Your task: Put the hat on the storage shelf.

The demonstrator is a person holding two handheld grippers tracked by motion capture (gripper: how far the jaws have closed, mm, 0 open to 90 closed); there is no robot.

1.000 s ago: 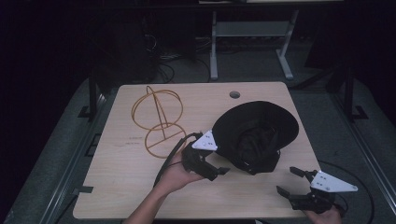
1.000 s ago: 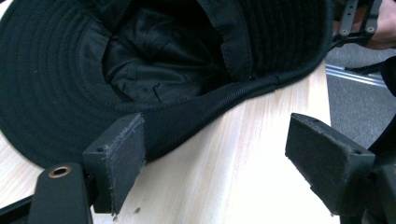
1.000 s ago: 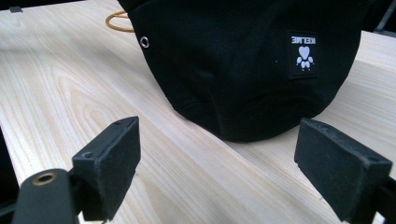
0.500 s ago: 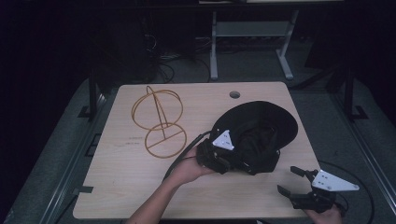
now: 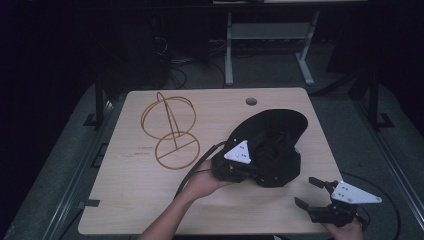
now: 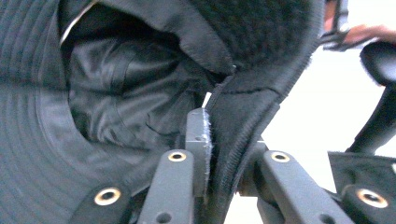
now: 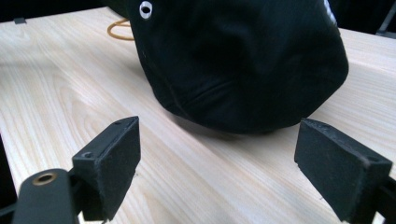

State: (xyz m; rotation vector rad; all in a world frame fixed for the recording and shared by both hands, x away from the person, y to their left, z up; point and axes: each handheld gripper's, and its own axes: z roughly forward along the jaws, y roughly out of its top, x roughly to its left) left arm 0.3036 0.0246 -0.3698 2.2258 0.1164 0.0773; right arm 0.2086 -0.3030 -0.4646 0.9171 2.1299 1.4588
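High view shows your left gripper (image 5: 248,171) now at the near edge of the upturned black cap (image 5: 280,145) in the middle of the table (image 5: 130,200); its jaws have just been closing and now pinch the cap's fabric edge. Your right gripper (image 5: 314,192) waits spread near the table's front corner, so you look ready to lift the cap toward the wire stand (image 5: 170,130).

Black cap (image 5: 277,145), upside down, lining showing, right half of table
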